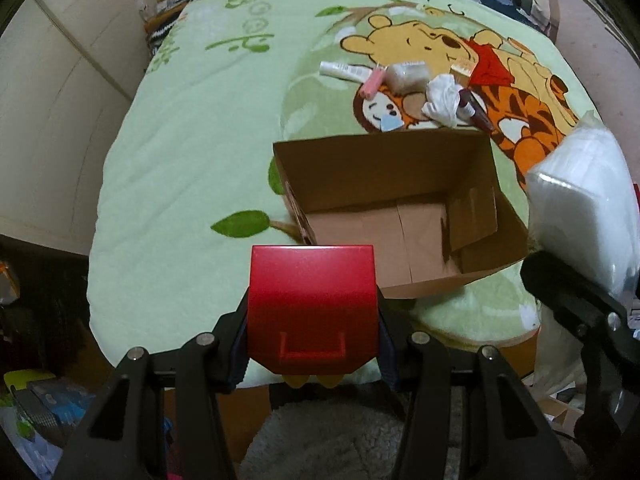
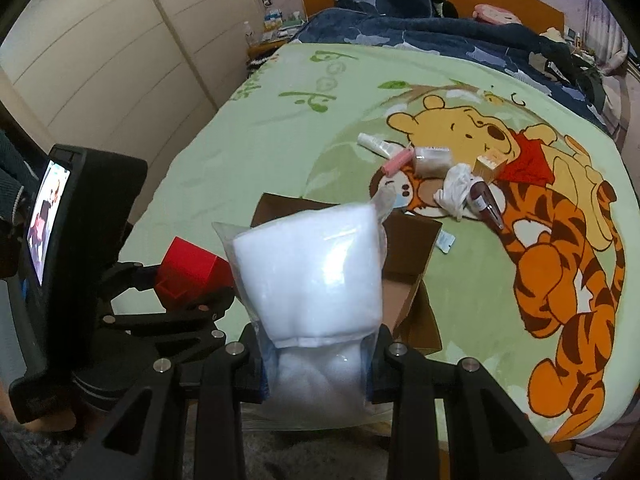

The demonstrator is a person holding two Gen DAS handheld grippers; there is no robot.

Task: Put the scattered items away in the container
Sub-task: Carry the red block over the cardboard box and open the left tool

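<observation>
My left gripper [image 1: 313, 344] is shut on a red box [image 1: 312, 300], held just short of the open cardboard box [image 1: 384, 168], whose inside is bare. My right gripper [image 2: 318, 364] is shut on a clear bag of white padding [image 2: 308, 276], raised near the cardboard box [image 2: 412, 240]; the same bag [image 1: 584, 208] shows at the right of the left wrist view. Beyond the box lies a small pile: a white tube [image 1: 340, 69], a pink tube [image 1: 372, 86], a clear packet [image 1: 408, 76], a crumpled white bag [image 1: 442, 100], a small tan box [image 1: 464, 68] and a dark red tube [image 1: 476, 112].
Everything rests on a bed with a green cartoon-print blanket [image 1: 192, 152]. A dark blue duvet [image 2: 440, 32] is bunched at the headboard. A small light-blue sachet [image 2: 446, 240] lies beside the cardboard box. Cupboard doors [image 2: 100, 60] line the left wall; clutter sits on the floor [image 1: 36, 412].
</observation>
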